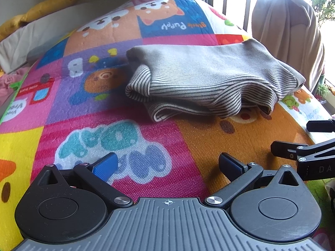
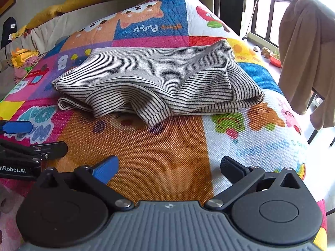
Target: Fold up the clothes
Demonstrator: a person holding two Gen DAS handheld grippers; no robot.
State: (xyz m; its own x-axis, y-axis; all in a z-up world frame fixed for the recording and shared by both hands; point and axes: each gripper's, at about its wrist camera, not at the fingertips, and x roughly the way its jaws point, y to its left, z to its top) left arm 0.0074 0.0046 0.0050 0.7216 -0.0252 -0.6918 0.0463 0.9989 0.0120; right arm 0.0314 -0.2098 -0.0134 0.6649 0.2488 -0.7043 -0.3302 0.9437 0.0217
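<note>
Right wrist view, folded striped garment (image 2: pixel 155 83) ahead, beyond spread fingers (image 2: pixel 105 168)

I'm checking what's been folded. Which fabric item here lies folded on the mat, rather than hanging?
The striped garment: it lies folded in layers on the cartoon play mat, while the plain beige cloth hangs draped over a chair.

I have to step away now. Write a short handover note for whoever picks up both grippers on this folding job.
Left hand-held gripper: open, empty, low over the mat.
Right hand-held gripper: open, empty, beside it.
Striped shirt: on the colourful mat, ahead of both grippers, touched by neither.
Done: shirt folded into a stacked bundle.
Left: front edge is rumpled and loose; probably tidy it. No other unfolded clothes on the mat.
</note>
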